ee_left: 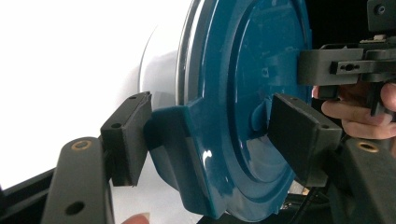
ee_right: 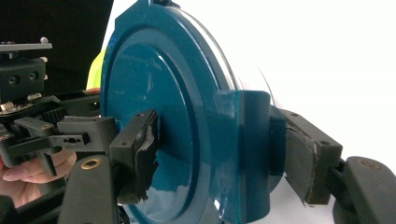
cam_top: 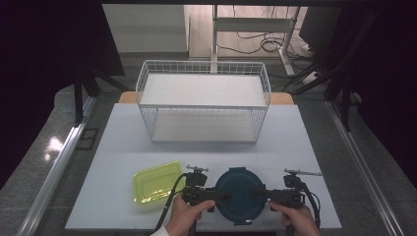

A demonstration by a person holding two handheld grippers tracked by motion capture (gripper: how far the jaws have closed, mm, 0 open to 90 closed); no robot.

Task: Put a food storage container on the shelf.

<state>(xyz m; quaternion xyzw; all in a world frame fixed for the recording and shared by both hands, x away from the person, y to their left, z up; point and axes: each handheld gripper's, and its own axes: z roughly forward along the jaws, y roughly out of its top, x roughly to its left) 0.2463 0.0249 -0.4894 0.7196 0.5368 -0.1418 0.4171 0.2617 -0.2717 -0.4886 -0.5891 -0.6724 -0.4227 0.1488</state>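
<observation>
Both grips look set now: left gripper (cam_top: 222, 195) and right gripper (cam_top: 257, 193) each pinch a side latch of the round blue-lidded container (cam_top: 240, 194) at the table's (cam_top: 295, 137) near edge, lifting it seemingly remains.

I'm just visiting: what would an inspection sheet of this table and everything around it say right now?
Surface: white table, tidy.
Job's things: round blue-lidded container at the near edge, held from both sides.
Clutter: yellow-green box left of it; empty white wire basket at the back.
Grippers: left gripper and right gripper each have jaws closed over a latch tab of the lid.
Cables: one black cable trails from the left gripper; more lie on the floor behind.
Surroundings: grey floor, dark curtains, desk legs.
</observation>
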